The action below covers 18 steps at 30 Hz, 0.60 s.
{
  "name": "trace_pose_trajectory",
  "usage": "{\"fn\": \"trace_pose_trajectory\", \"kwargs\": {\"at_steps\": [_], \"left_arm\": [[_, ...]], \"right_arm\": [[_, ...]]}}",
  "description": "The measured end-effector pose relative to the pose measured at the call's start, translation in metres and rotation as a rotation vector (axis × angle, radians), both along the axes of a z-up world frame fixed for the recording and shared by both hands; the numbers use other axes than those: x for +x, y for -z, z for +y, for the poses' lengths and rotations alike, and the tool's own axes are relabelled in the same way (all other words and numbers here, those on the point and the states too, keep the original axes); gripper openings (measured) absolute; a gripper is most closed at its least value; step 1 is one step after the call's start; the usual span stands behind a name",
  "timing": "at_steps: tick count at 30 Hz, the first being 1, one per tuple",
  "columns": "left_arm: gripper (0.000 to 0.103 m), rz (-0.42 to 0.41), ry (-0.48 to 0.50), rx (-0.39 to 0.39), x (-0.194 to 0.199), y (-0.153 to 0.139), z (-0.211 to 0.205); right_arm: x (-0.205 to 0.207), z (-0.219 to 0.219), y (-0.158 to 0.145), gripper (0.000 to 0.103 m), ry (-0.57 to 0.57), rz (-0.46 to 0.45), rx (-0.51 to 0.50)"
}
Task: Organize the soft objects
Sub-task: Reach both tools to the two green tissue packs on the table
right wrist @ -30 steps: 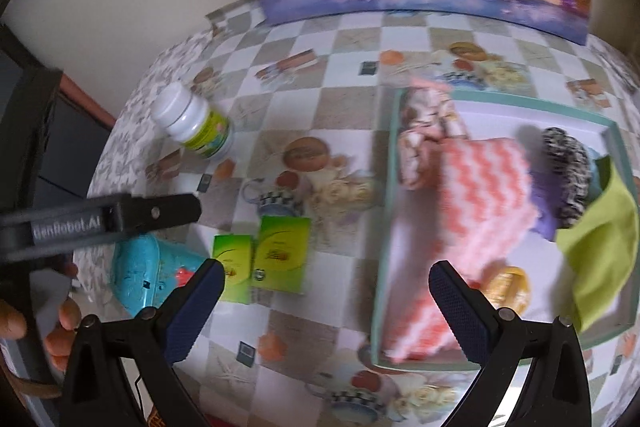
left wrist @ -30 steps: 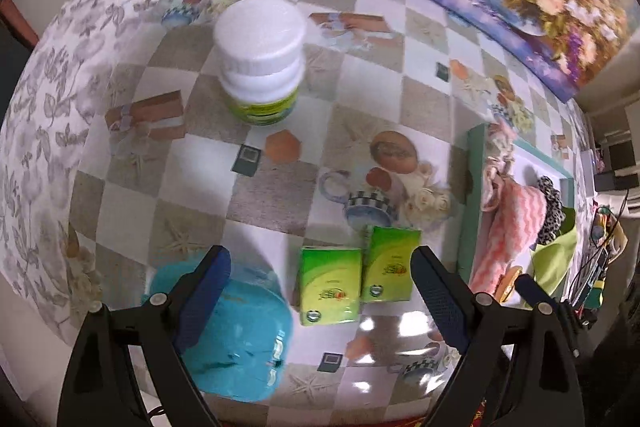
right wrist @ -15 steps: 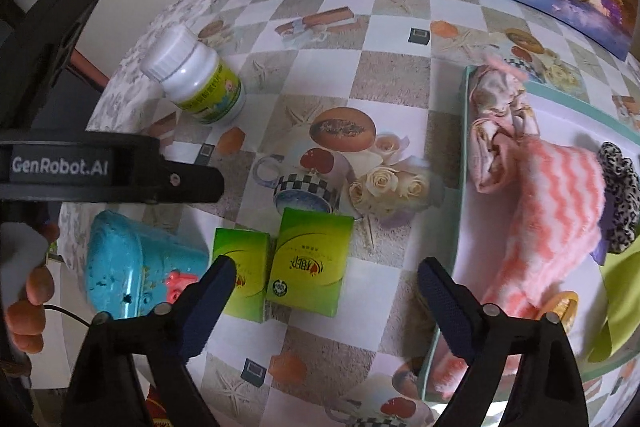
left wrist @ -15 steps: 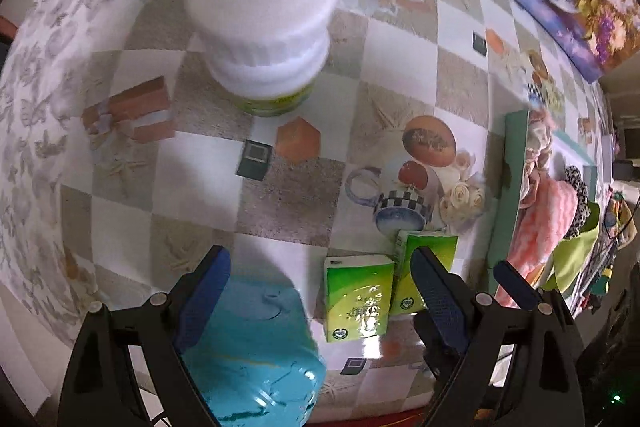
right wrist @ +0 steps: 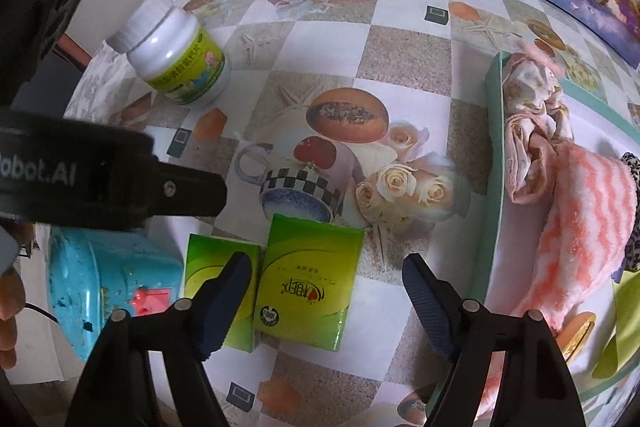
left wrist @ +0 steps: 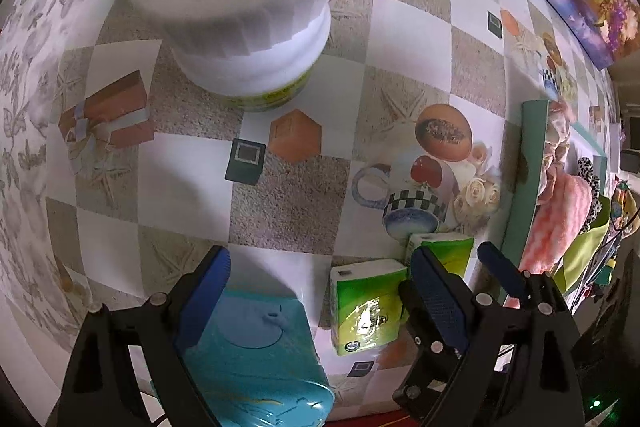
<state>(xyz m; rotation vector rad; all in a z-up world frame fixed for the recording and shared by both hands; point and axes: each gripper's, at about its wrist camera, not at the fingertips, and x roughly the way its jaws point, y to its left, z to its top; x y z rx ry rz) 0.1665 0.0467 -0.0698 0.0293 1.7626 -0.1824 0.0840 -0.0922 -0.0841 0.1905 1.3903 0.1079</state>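
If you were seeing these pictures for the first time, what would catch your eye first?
Two bright green tissue packs lie side by side on the checkered tablecloth, the larger between the closing jaws of the right gripper. A turquoise plastic object sits left of them, and a teal tray of pink cloths stands to the right.

Both point steeply down: left gripper (left wrist: pixel 320 307) fingers spread wide, right gripper (right wrist: pixel 326 301) fingers closing.
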Motion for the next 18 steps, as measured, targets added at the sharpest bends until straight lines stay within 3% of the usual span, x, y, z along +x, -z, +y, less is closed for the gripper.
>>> {"fn": "trace_pose_trajectory", "kwargs": {"at_steps": [10, 15, 18], "left_arm": [[0.092, 0.012, 0.023, 0.003, -0.007, 0.007, -0.019], [0.092, 0.007, 0.049, 0.030, -0.007, 0.005, -0.028], [0.092, -0.001, 0.052, 0.037, -0.009, -0.002, -0.036]], "right_arm": [[-0.005, -0.009, 0.002, 0.075, -0.007, 0.009, -0.021], [-0.008, -0.006, 0.001, 0.063, -0.021, 0.007, -0.005], [-0.013, -0.007, -0.001, 0.062, -0.014, 0.011, -0.004]]}}
